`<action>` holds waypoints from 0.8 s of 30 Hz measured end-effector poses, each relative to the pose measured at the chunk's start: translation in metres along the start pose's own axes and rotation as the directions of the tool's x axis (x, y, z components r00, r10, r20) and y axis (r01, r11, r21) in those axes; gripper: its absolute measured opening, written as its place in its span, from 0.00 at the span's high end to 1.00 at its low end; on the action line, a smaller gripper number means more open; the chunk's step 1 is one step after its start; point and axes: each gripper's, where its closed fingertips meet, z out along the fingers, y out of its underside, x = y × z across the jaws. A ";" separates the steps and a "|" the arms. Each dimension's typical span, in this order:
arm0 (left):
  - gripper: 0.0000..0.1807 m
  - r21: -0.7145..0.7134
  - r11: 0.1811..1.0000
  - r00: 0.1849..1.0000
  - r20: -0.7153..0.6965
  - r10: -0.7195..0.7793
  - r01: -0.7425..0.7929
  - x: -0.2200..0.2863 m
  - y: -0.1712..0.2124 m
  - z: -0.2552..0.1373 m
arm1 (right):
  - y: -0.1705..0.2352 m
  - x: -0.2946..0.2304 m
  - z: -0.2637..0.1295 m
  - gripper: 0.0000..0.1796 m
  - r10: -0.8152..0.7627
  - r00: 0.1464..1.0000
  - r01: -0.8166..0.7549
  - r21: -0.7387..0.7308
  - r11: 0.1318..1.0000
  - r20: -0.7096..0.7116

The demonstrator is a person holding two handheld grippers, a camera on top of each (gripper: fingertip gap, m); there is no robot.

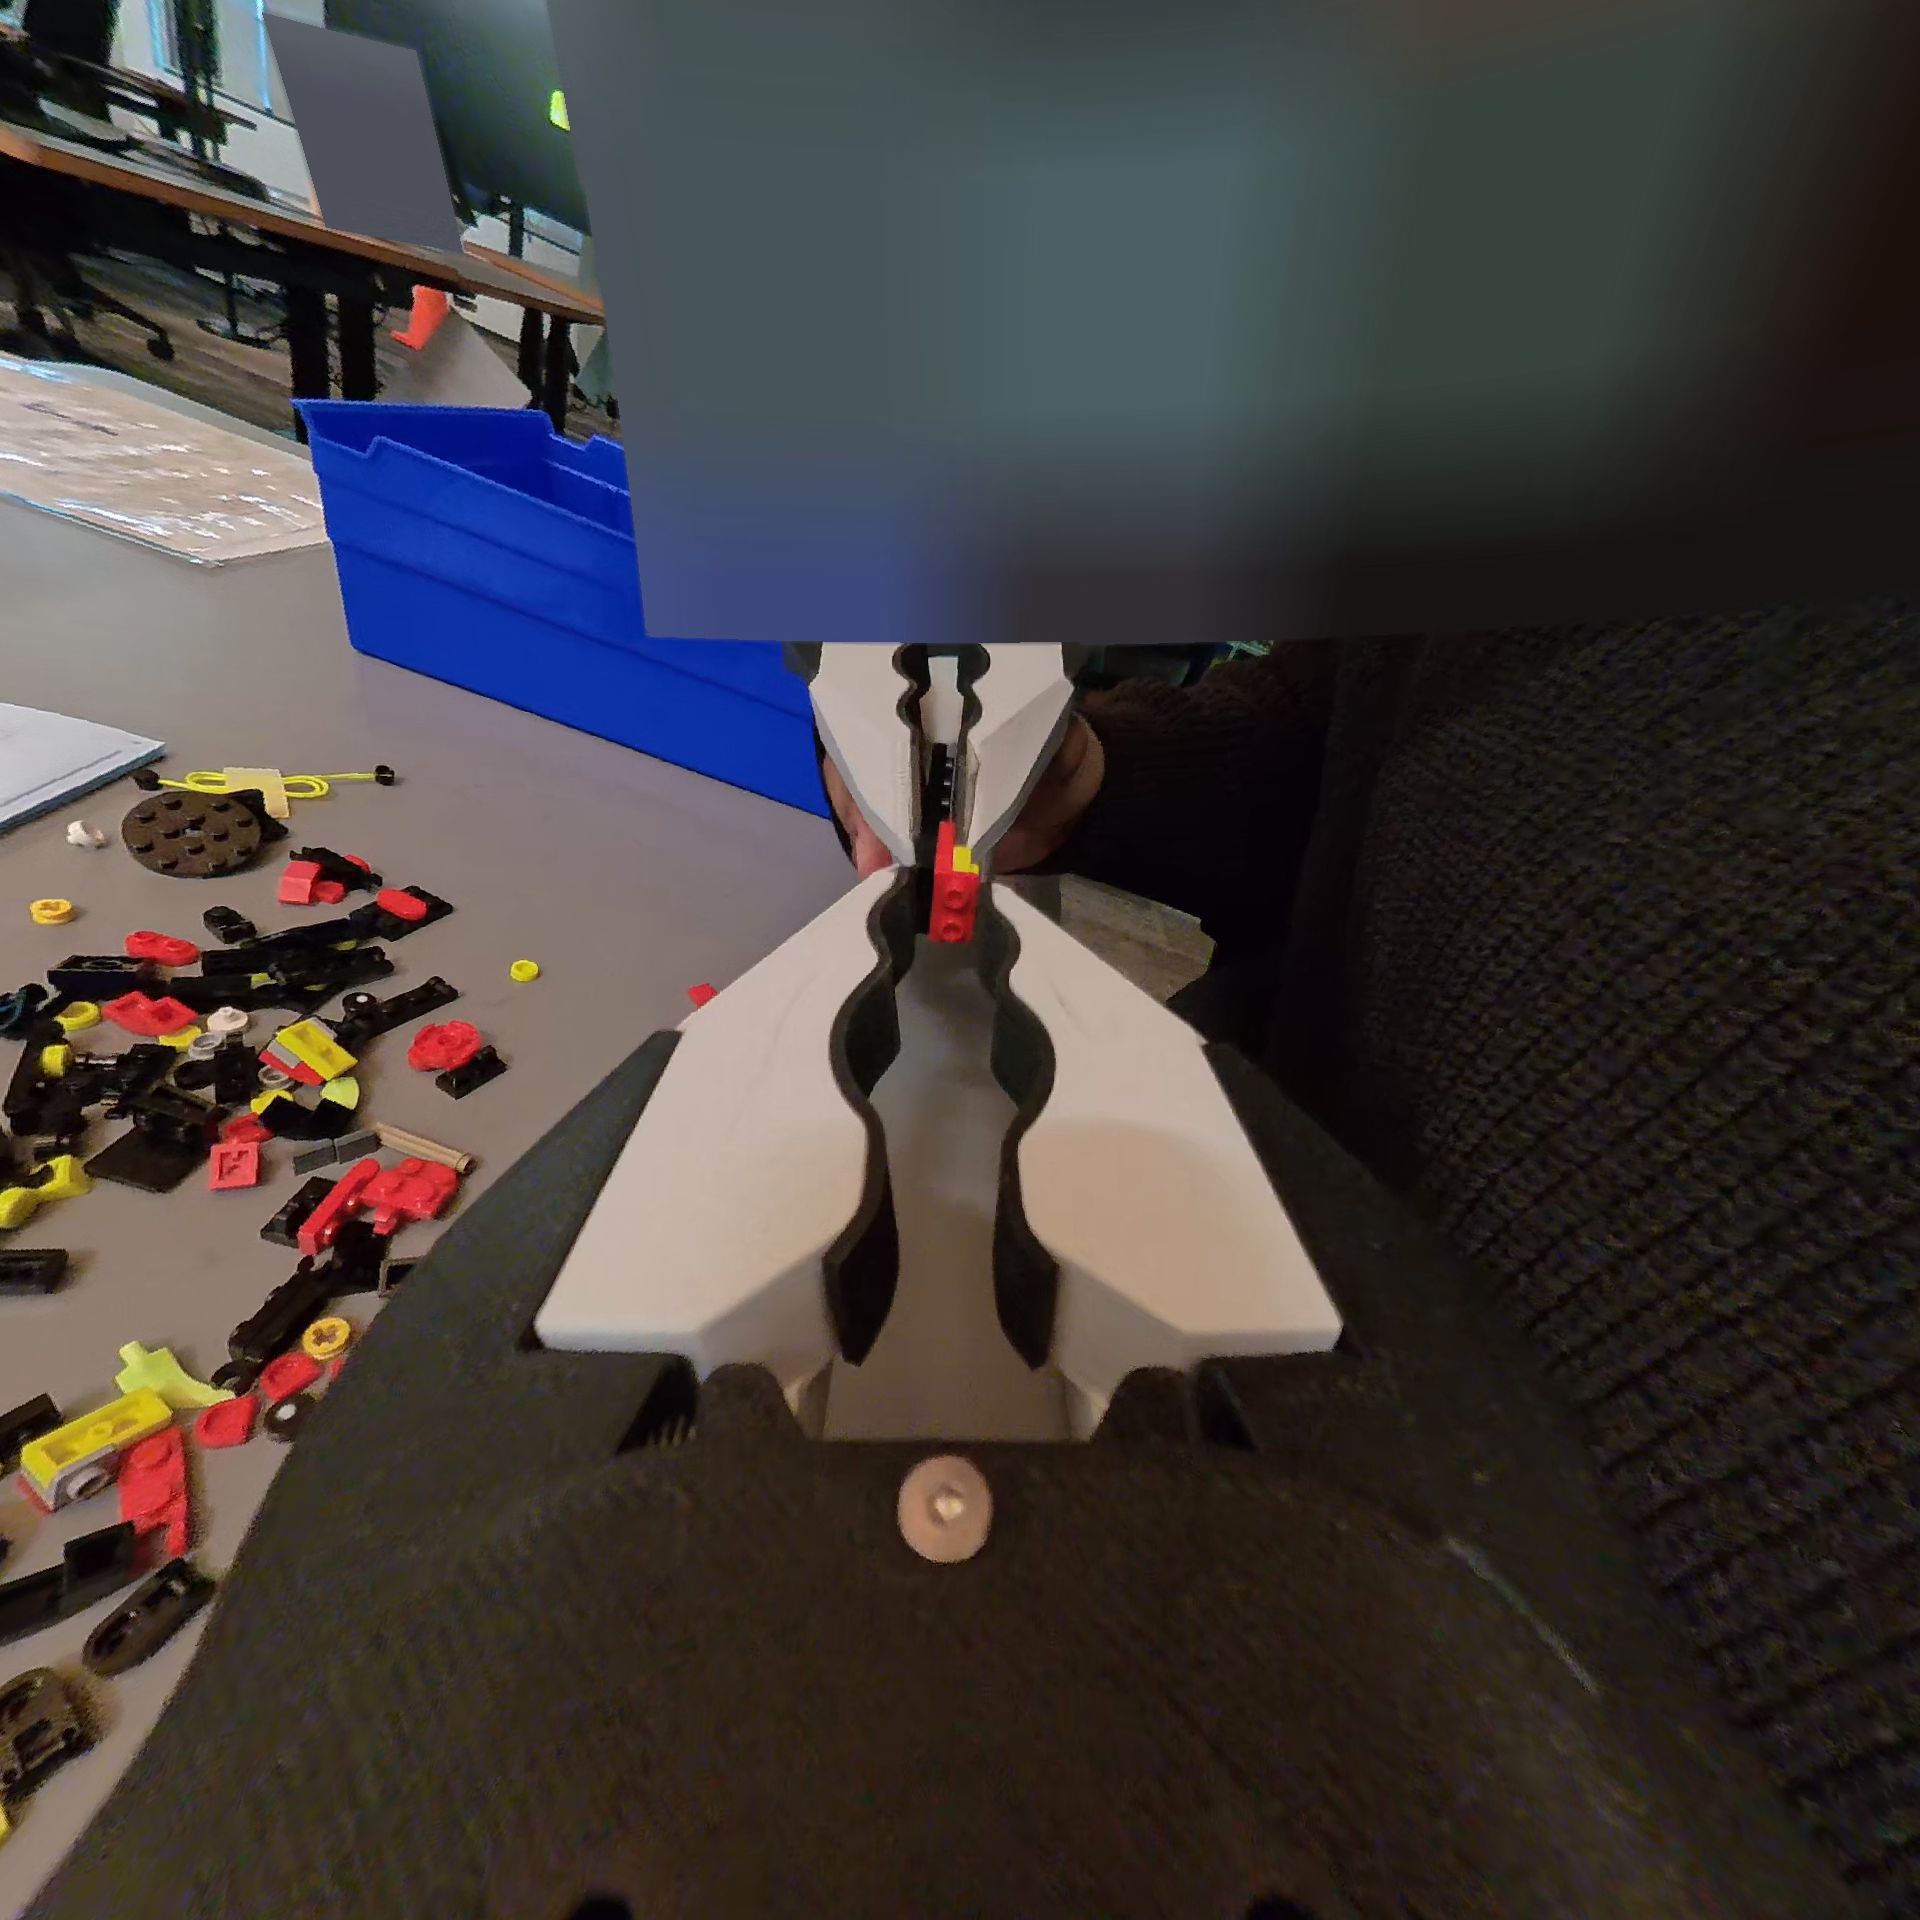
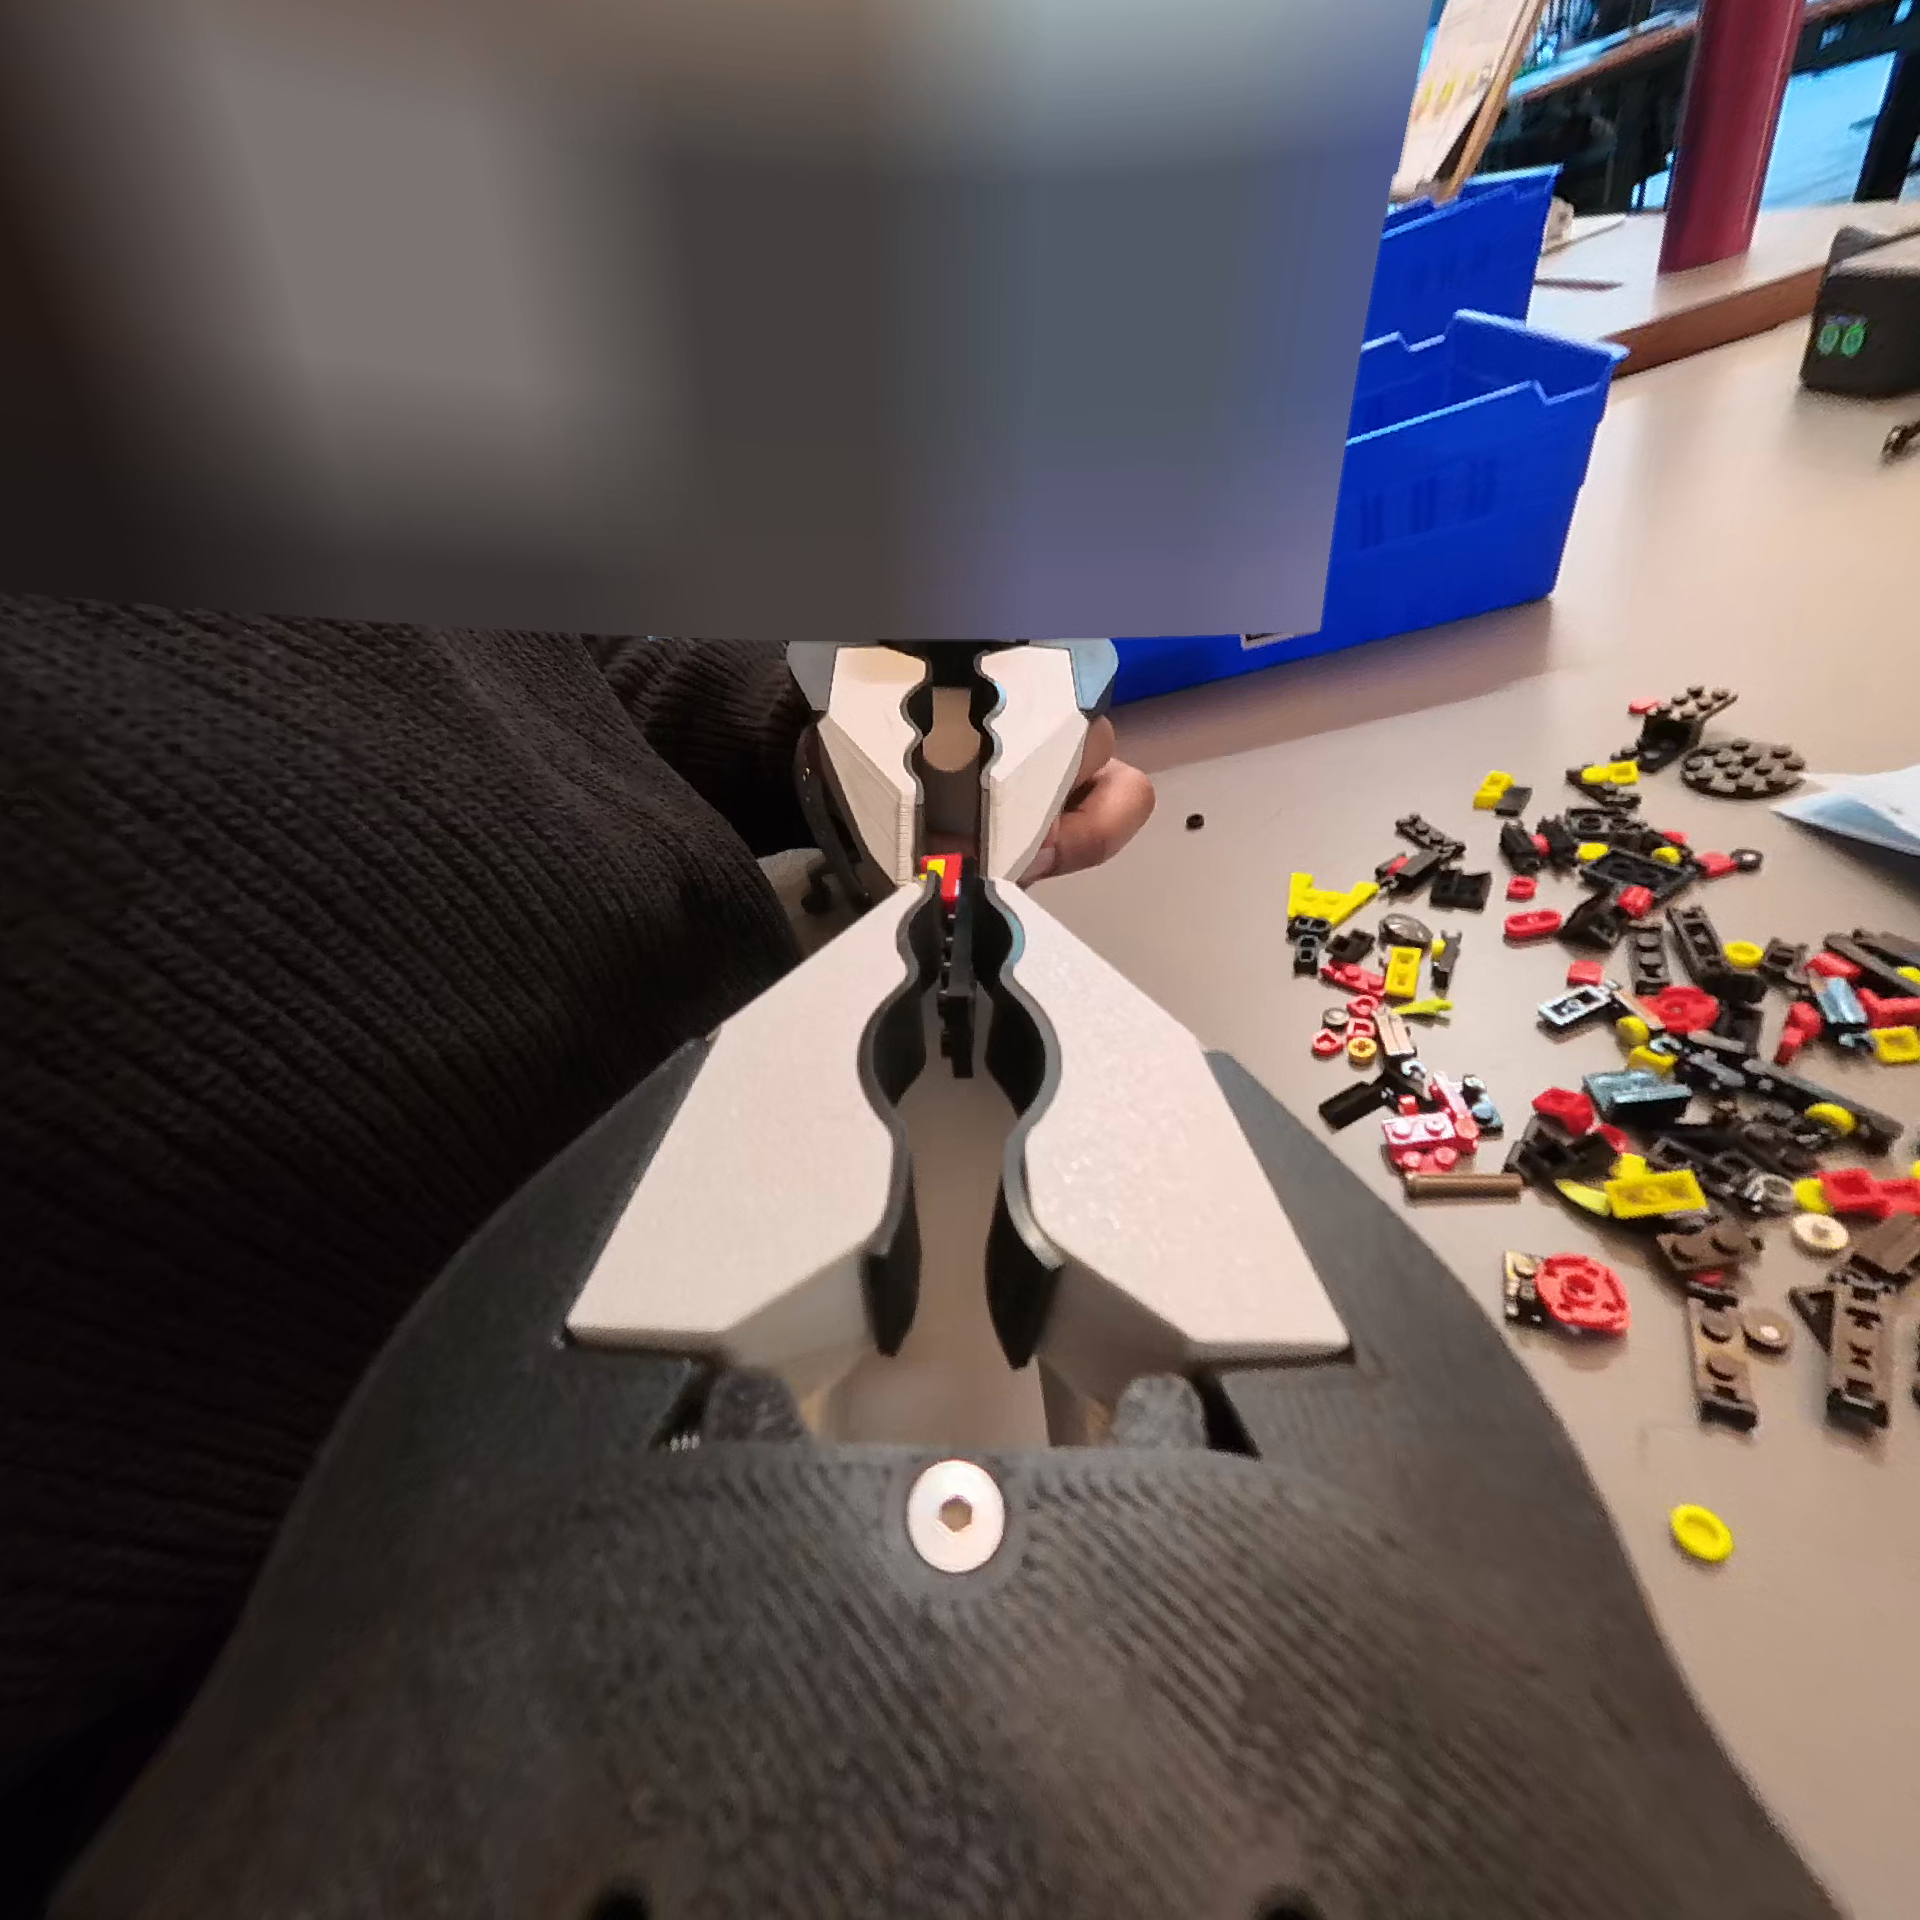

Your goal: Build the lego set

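Observation:
My left gripper [image 1: 951,883] is shut on a small red brick [image 1: 954,899] with a yellow piece on it. My right gripper [image 2: 951,883] is shut on a black plate [image 2: 956,987] held on edge. The two grippers face each other tip to tip above the near edge of the grey table [image 1: 582,831], so the red brick [image 2: 940,868] and the black plate [image 1: 941,779] meet end to end. A pile of loose red, yellow and black pieces [image 1: 208,1091] lies on the table, and shows at the right in the right wrist view [image 2: 1662,1039].
Stacked blue bins [image 1: 499,551] [image 2: 1455,468] stand at the back of the table. A booklet [image 1: 52,758] and a round black plate [image 1: 197,831] lie beside the pile. A person's black sweater [image 1: 1610,1143] is close behind the grippers. A black device [image 2: 1870,312] sits far right. My left and right fingertips are right by each other.

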 end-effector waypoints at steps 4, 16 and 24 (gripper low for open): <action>0.96 -0.005 1.000 1.000 0.008 0.005 -0.005 -0.001 0.001 0.000 | 0.001 0.001 0.000 0.98 0.026 1.000 -0.026 -0.007 1.000 0.001; 0.96 -0.008 1.000 0.999 0.041 0.023 -0.023 -0.008 -0.001 -0.002 | 0.001 0.013 0.001 0.87 0.028 0.999 -0.026 0.048 0.999 -0.044; 0.96 -0.026 0.999 0.994 0.109 0.028 -0.025 -0.022 0.001 -0.010 | 0.007 0.018 0.001 0.51 -0.057 0.992 0.057 -0.005 0.998 -0.116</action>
